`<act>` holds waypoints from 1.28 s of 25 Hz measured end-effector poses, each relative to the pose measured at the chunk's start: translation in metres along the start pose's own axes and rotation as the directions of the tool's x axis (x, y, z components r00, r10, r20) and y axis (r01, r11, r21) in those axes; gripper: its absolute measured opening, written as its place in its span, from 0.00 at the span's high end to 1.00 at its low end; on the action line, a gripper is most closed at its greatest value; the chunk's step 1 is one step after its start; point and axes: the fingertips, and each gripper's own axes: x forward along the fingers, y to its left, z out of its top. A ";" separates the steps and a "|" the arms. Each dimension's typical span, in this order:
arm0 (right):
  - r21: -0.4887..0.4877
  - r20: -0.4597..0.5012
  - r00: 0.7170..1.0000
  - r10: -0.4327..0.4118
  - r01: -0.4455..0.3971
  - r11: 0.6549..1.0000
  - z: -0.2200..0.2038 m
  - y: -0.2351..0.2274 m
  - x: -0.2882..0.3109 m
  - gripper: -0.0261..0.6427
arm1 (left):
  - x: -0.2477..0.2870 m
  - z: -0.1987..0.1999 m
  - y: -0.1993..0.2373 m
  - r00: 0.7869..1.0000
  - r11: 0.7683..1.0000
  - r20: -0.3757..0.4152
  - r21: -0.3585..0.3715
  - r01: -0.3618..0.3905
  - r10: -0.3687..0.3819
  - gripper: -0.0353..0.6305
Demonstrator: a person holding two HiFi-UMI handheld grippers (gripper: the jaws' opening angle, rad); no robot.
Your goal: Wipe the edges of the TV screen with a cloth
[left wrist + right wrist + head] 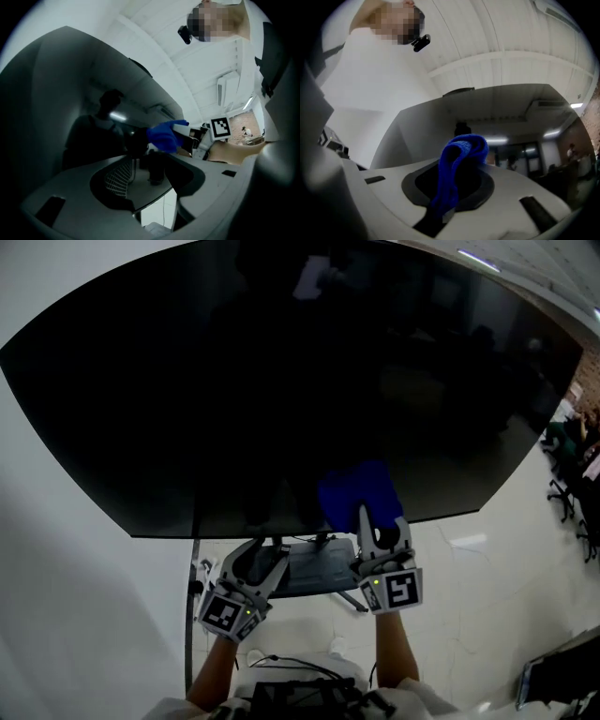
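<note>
Blue cloth point(354, 491) clamped in right gripper point(380, 523), set at lower edge of TV screen point(281, 381). Left gripper point(255, 563) held agape, empty. Cloth best kept flat, drawn along edge under steady pressure.

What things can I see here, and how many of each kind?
TV: 1
cloth, blue: 1
grippers: 2, the left gripper and the right gripper
Total: 4
</note>
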 end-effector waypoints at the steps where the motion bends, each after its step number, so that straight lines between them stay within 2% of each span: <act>1: 0.011 -0.043 0.999 0.017 -0.016 1.000 -0.021 0.020 0.001 0.86 | -0.001 0.003 0.008 1.000 1.000 0.001 0.006 -0.027 0.027 0.64; 5: 0.161 -0.213 0.972 0.103 -0.069 0.984 -0.099 0.090 -0.017 0.86 | -0.036 -0.018 0.035 0.989 0.988 0.004 0.035 -0.147 0.147 0.64; 8: 0.232 -0.263 0.956 0.128 -0.066 0.970 -0.115 0.106 -0.042 0.87 | -0.057 -0.025 0.027 0.981 0.981 -0.011 0.024 -0.195 0.195 0.64; 11: 0.260 -0.257 0.957 0.133 -0.064 0.964 -0.103 0.103 -0.039 0.87 | -0.059 -0.015 0.025 0.979 0.979 -0.015 0.021 -0.204 0.204 0.64; 18: 0.248 -0.230 0.964 0.130 -0.071 0.966 -0.101 0.114 -0.014 0.87 | -0.062 -0.012 0.056 0.979 0.979 -0.017 0.021 -0.203 0.203 0.64; 23: 0.297 -0.245 0.958 0.147 -0.070 0.952 -0.100 0.117 -0.018 0.87 | -0.053 -0.007 0.047 0.984 0.984 -0.027 -0.006 -0.179 0.179 0.64; 25: 0.288 -0.243 0.960 0.137 -0.063 0.956 -0.113 0.115 -0.027 0.87 | -0.052 -0.013 0.039 0.985 0.985 -0.029 -0.025 -0.169 0.168 0.64; 28: 0.291 -0.246 0.958 0.144 -0.069 0.954 -0.123 0.121 -0.033 0.87 | -0.061 -0.039 0.042 0.986 0.986 -0.018 -0.005 -0.168 0.168 0.64; 32: 0.286 -0.245 0.961 0.131 -0.057 0.956 -0.134 0.123 -0.033 0.87 | -0.068 -0.049 0.052 0.985 0.985 -0.020 -0.001 -0.174 0.174 0.64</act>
